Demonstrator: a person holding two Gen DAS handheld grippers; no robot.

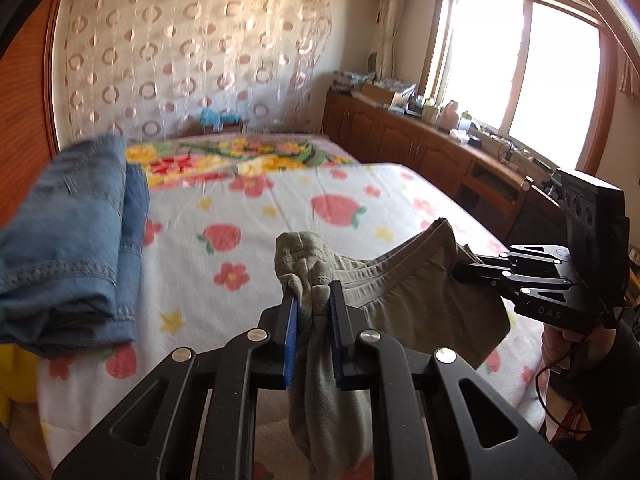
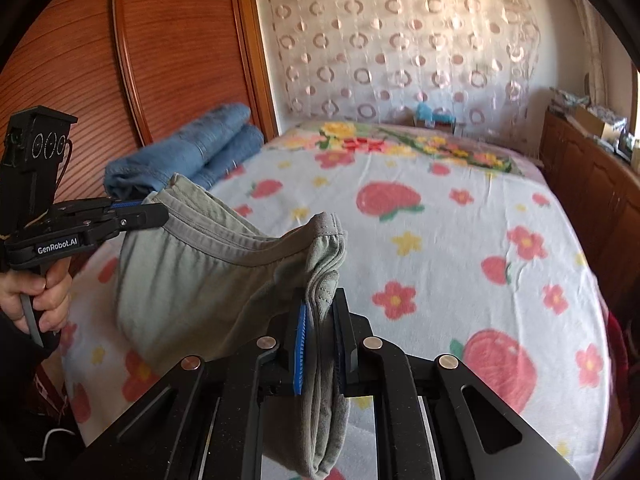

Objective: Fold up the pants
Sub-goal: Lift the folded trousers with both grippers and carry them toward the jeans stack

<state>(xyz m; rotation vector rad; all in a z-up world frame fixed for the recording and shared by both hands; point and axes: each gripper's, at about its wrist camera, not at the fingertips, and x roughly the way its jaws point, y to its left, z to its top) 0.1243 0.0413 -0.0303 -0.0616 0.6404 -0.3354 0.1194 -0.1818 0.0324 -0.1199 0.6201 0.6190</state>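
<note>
Jaws on both sides are clamped down on the grey-green pants [image 1: 404,292]: my left gripper [image 1: 314,300] pinches a bunched wad of waistband at one end, my right gripper [image 2: 322,320] pinches the other end, fabric squeezed between the blue pads on each. Pants hang in the air between the two, slack waistband sagging in a curve over the strawberry-print bed [image 2: 460,240], rest of the garment drooping below the jaws and partly out of view. Risks as I judge them: both grips are on thick bunched folds near the pad tips, so a sharp tug to flatten the waistband could pull one corner out and drop that side. Layers look uneven in the left pinch, so I may be holding only some of them and the fold comes out skewed. Legs dangle unseen, could drag or land twisted on the bed. Folded blue jeans [image 1: 68,240] sit near the left edge of the bed; a wide swing could knock them. Writing: "GenRobot.AI" on the left gripper body in the right wrist view, "DAS" on the right gripper body in the left wrist view. Nothing else legible.
</note>
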